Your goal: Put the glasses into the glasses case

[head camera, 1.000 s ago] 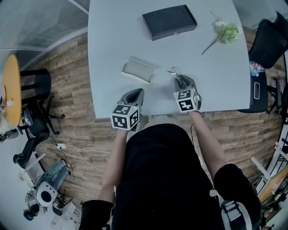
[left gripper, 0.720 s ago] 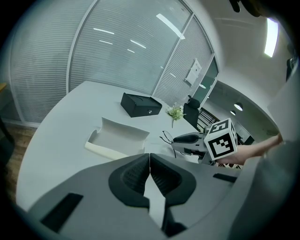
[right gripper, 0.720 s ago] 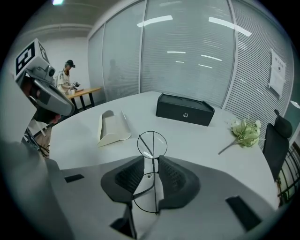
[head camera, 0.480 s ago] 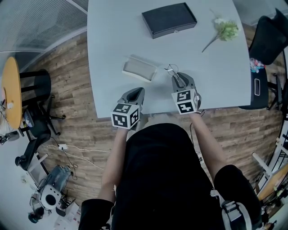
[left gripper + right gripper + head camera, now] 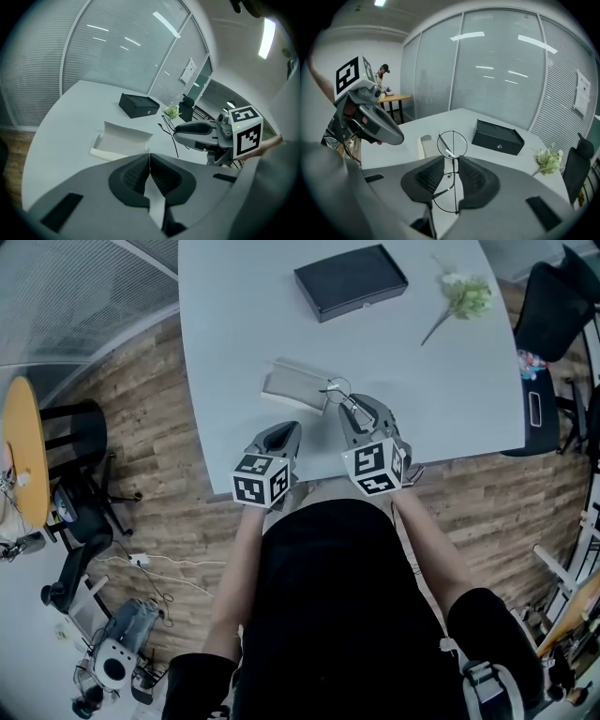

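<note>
— How many things on the table (image 5: 234, 334)?
— One pair of glasses (image 5: 338, 389), one glasses case (image 5: 292, 387), one black box (image 5: 351, 282), one flower sprig (image 5: 466, 296).
— Grippers?
— Two: left gripper (image 5: 281, 432), right gripper (image 5: 354, 407).

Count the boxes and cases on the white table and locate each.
2. The black box lies at the far end; the open glasses case lies nearer, about mid-table. No others visible.

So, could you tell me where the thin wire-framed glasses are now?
In the head view, the wire-framed glasses sit clamped in the right gripper, beside the open white case.
</note>
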